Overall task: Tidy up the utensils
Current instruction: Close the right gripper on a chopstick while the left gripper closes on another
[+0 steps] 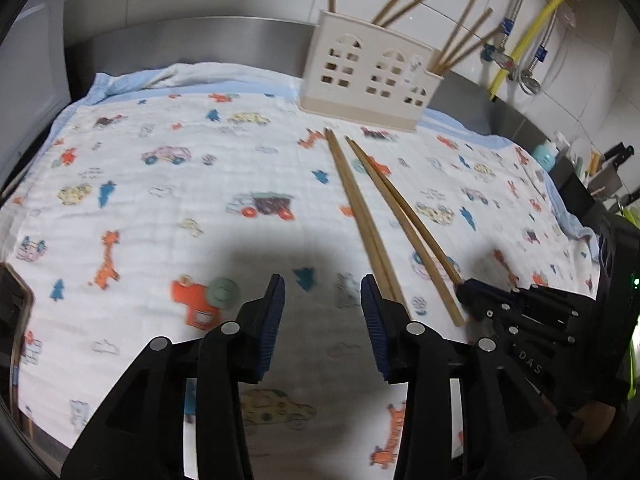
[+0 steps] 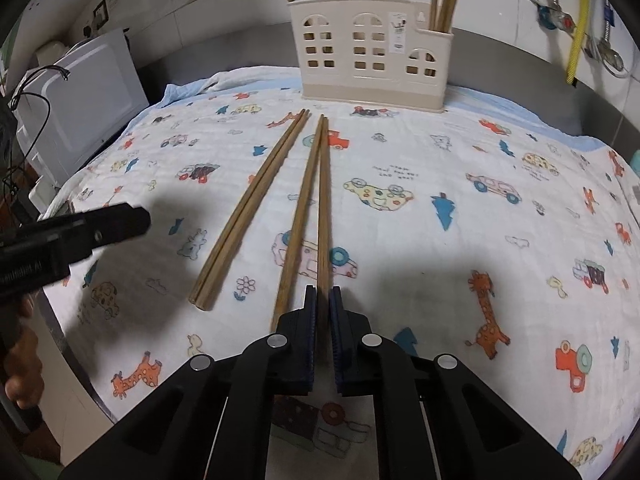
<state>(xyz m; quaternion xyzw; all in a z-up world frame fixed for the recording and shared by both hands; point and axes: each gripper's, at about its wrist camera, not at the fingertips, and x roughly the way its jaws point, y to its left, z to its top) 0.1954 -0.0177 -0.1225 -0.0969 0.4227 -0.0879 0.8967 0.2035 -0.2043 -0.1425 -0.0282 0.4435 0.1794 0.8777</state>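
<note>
Two pairs of wooden chopsticks lie on a printed cloth in front of a cream house-shaped holder, which has several chopsticks standing in it. My right gripper is shut on one chopstick of the right pair; its partner lies just left of the jaws. The left pair lies loose. My left gripper is open and empty, hovering over the cloth, with the left pair just beyond its right finger. The holder also shows in the left wrist view, and the right gripper at the gripped pair's near end.
The cloth covers a steel counter. A white appliance stands at the left edge. Pipes and a yellow hose run along the tiled back wall. Bottles and knives stand at the far right. The left gripper's body reaches in from the left.
</note>
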